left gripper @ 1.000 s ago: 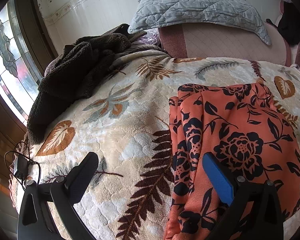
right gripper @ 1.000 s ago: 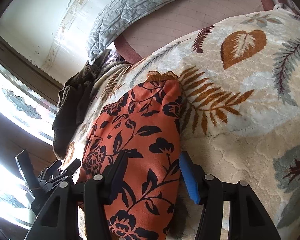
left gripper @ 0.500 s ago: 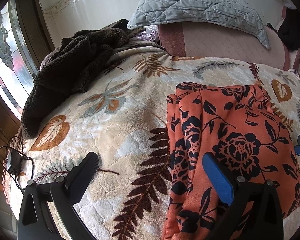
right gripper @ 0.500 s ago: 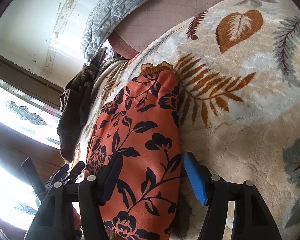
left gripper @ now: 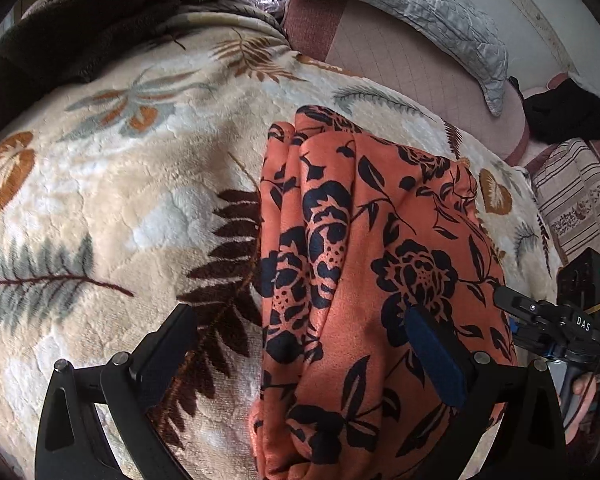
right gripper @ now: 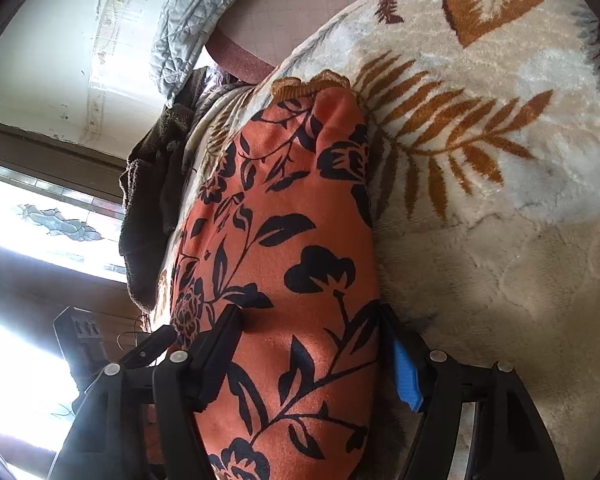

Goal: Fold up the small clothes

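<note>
The orange garment (left gripper: pixel 364 280) with its black flower print lies folded in a long bundle on the bed, over a cream fleece blanket (left gripper: pixel 120 200) patterned with ferns and leaves; in the right wrist view the same garment (right gripper: pixel 284 264) runs away from the camera to a gathered orange hem at its far end. The left claw (left gripper: pixel 300 344) stands wide open over the bundle's near end: its blue-padded finger hangs above the printed cloth, its black finger sits over the blanket to the side, and neither pad presses on the cloth. The right claw (right gripper: pixel 312 344) straddles the garment, with the cloth filling the gap between its fingers; its jaws are opening, the black finger lies close against one flank of the bundle and the blue-padded one just beside the other edge, without a visible pinch. From the left wrist view the right claw (left gripper: pixel 548 320) shows at the garment's far side, with a person's hand (left gripper: pixel 580 396) on its handle. Beyond the garment a dark brown fleece throw (left gripper: pixel 80 20) is heaped on the blanket near a window (right gripper: pixel 40 220). A grey quilted pillow (left gripper: pixel 400 4) rests on a pink one (left gripper: pixel 412 76) against the white wall.
</note>
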Demonstrator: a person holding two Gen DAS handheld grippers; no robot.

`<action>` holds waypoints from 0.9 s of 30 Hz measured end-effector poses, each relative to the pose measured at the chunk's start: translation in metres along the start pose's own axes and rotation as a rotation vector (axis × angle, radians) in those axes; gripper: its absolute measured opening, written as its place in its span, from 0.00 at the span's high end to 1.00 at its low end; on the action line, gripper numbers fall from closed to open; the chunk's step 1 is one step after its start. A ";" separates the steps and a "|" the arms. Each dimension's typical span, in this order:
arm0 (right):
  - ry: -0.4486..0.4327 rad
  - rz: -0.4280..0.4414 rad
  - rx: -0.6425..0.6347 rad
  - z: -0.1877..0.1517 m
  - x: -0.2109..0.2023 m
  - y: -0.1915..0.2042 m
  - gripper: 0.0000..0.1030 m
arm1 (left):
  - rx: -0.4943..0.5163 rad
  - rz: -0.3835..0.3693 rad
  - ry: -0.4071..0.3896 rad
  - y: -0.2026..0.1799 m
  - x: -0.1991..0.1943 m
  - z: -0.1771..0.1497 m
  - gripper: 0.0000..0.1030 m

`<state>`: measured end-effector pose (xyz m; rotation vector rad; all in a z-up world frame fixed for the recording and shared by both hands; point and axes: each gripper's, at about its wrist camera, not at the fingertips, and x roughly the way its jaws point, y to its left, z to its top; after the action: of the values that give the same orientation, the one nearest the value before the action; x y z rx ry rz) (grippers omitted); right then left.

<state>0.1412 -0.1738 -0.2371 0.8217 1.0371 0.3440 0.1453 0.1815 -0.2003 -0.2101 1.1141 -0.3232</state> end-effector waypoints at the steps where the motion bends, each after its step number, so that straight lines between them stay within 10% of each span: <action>1: -0.001 0.007 -0.002 0.001 0.003 0.001 0.27 | -0.015 -0.031 0.022 0.001 0.004 0.000 0.00; 12: -0.009 0.064 -0.035 0.013 0.028 0.008 0.37 | -0.064 -0.211 0.086 -0.015 0.031 0.004 0.01; 21: -0.050 0.027 -0.124 0.011 0.027 0.024 0.58 | -0.031 -0.133 0.023 -0.040 0.033 0.014 0.46; 27: -0.118 -0.014 -0.232 0.004 0.004 0.044 0.62 | 0.037 -0.141 -0.037 -0.066 0.021 0.017 0.57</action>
<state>0.1517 -0.1437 -0.2059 0.6182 0.8736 0.3912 0.1594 0.1123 -0.1891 -0.2615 1.0579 -0.4636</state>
